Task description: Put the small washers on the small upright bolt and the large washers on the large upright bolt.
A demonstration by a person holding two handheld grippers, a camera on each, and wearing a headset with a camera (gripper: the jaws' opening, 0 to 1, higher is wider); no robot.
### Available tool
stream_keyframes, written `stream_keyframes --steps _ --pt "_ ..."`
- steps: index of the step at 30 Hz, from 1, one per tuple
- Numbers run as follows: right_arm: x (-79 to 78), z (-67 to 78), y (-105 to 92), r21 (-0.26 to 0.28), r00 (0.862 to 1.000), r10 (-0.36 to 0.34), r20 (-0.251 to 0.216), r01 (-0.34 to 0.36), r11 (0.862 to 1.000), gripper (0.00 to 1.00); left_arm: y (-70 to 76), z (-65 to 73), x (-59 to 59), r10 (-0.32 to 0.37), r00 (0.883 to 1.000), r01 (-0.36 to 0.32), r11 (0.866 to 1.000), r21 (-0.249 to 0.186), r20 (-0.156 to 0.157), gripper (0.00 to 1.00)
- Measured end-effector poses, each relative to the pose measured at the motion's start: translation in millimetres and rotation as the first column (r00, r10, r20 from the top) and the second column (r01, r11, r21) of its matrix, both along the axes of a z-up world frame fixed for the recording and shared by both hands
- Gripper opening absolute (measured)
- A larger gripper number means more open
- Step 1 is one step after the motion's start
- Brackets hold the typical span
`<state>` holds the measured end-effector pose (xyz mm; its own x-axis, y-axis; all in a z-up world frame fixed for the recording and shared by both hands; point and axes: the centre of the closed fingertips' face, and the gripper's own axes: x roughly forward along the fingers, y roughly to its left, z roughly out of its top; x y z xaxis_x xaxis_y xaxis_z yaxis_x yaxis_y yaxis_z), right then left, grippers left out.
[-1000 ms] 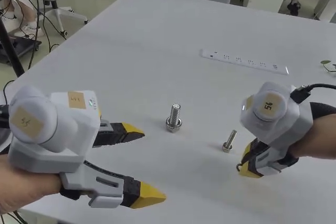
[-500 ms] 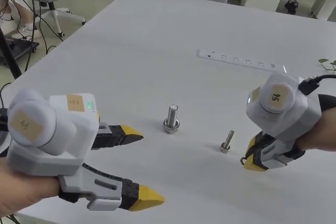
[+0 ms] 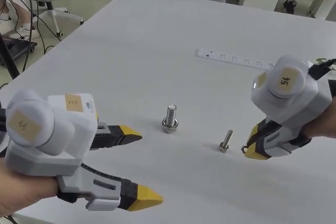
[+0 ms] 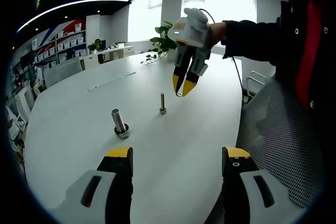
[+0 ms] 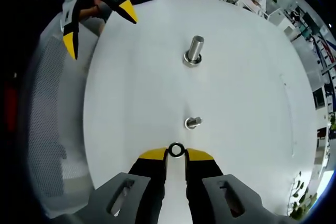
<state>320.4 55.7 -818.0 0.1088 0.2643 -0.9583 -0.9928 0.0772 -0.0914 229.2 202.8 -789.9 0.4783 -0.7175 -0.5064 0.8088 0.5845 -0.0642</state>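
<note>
Yellow jaw tips of the right gripper (image 5: 176, 153) are pressed onto a small washer (image 5: 176, 150), holding it by its thin rim with the hole facing out. It hangs in the air just to the right of the small upright bolt (image 3: 226, 141) and clear of the white table (image 3: 131, 51). The large upright bolt (image 3: 170, 118) stands further left and a little farther away. The left gripper (image 3: 139, 164) waits at the near left, spread wide and holding nothing.

The weak point looks to be the grip. With so little metal between the tips, a slight twist of the wrist could flip the washer or shoot it out, and it could roll away across the smooth top.

Alignment is the next risk. The bore looks only a little wider than the thread, so a tilted or off-centre approach would probably hang the washer on the bolt's tip instead of dropping it down.

The bolt also seems to stand free on its head, with nothing steadying it. A sideways knock from a jaw tip or from the washer's edge could tip it over. Opening the jaws too early, before the hole is over the thread, would let the washer bounce off the tip.
</note>
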Motion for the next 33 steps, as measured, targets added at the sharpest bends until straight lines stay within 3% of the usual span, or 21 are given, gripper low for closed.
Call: stream_keyframes --steps 20,33 --pt "15.7 25.7 20.2 -0.002 0.997 0.059 0.054 -0.059 0.998 0.14 1.5 1.6 0.6 0.006 1.0 -0.006 1.0 -0.009 0.005 0.68" --pt "26.7 21.1 32.7 -0.021 0.993 0.106 0.052 -0.105 0.994 0.14 3.3 1.4 0.7 0.015 1.0 -0.015 1.0 -0.012 0.006 0.68"
